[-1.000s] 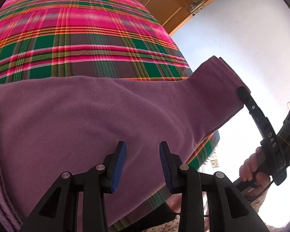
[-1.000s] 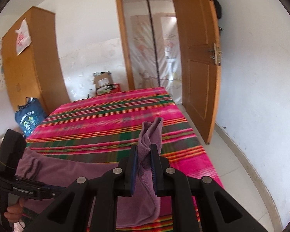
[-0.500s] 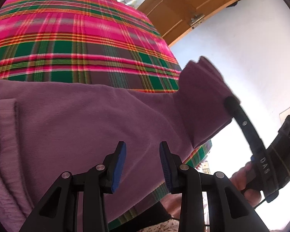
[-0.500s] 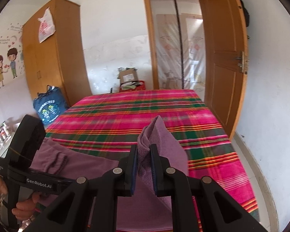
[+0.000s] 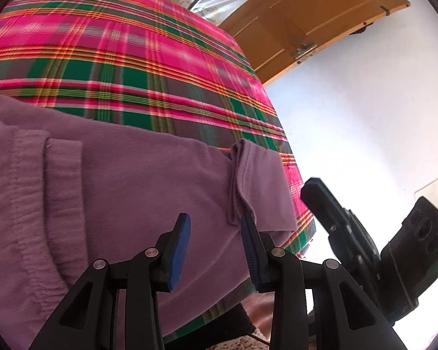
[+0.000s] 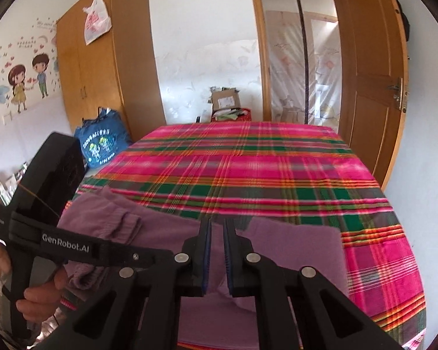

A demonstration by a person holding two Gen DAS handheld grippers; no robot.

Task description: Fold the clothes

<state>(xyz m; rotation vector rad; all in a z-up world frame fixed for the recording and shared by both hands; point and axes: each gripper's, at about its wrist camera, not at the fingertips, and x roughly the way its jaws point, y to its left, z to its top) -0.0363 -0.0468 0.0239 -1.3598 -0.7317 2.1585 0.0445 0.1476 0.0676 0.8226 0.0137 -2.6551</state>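
We log the soft purple fleece garment (image 5: 125, 180) across the lower half of the left wrist frame, lying on the pink-and-green plaid bedspread (image 5: 125, 58). The left gripper (image 5: 215, 245) hovers over it, blue pads spread apart, nothing between them. Only this view shows the folded-over end with its doubled edge (image 5: 248, 180), right of centre. The right wrist view adds the ribbed cuff (image 6: 122, 224) at left. There the right gripper (image 6: 216, 250) shows a narrow gap between its pads; we cannot tell whether cloth is pinched. That view alone shows the tall wooden wardrobe (image 6: 102, 67), upper left, and the blue bag (image 6: 102, 145).
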